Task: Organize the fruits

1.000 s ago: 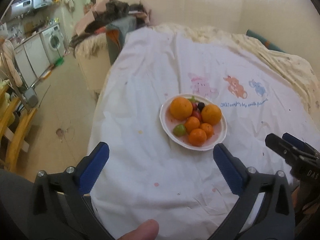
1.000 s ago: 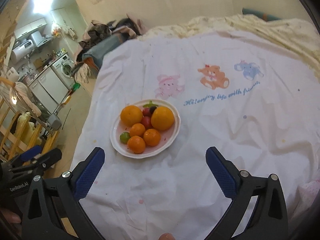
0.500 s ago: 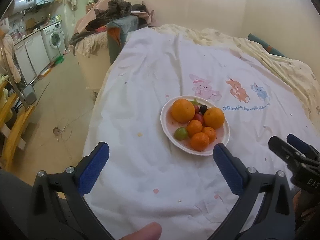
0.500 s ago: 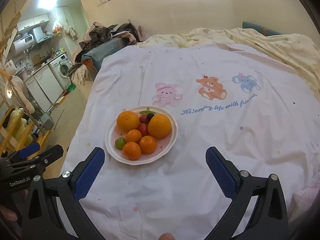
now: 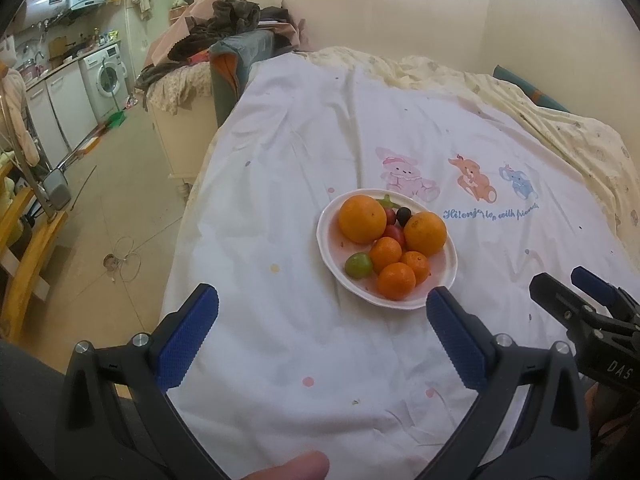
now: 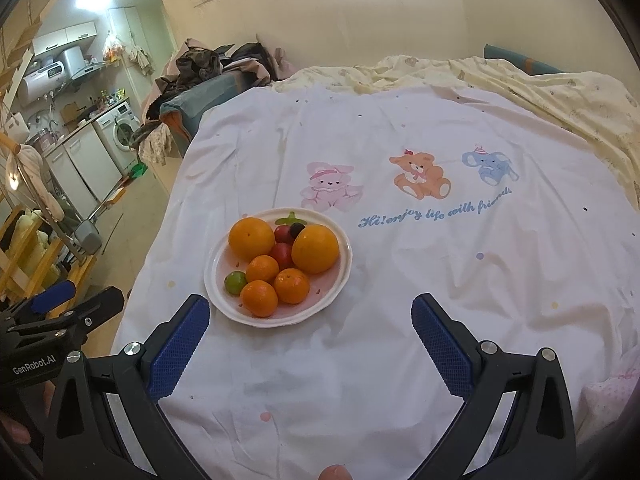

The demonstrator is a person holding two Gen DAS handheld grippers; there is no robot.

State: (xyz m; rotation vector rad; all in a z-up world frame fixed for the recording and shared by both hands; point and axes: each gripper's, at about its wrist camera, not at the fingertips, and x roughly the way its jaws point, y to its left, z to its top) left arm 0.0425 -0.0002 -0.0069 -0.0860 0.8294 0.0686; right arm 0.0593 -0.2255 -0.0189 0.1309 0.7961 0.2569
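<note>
A white plate (image 5: 326, 236) (image 6: 344, 276) sits on a white sheet and holds two large oranges (image 5: 362, 219) (image 6: 315, 249), three small mandarins (image 5: 396, 281) (image 6: 259, 298), a green lime (image 5: 358, 265) (image 6: 235, 282), red fruits (image 6: 283, 253) and a dark one (image 5: 404, 215). My left gripper (image 5: 322, 338) is open and empty, just short of the plate. My right gripper (image 6: 310, 344) is open and empty, near and right of the plate. Each gripper shows at the edge of the other's view.
The white sheet with cartoon animals (image 6: 418, 176) covers the surface; a cream blanket (image 6: 560, 92) lies at the back right. The left edge drops to a tiled floor (image 5: 108, 208). A pile of clothes (image 5: 224, 20) and a kitchen with a washing machine (image 5: 106, 76) lie beyond.
Both views have tilted up and pulled back slightly; the plate sits a little lower in each frame. Both grippers stay open and empty.
</note>
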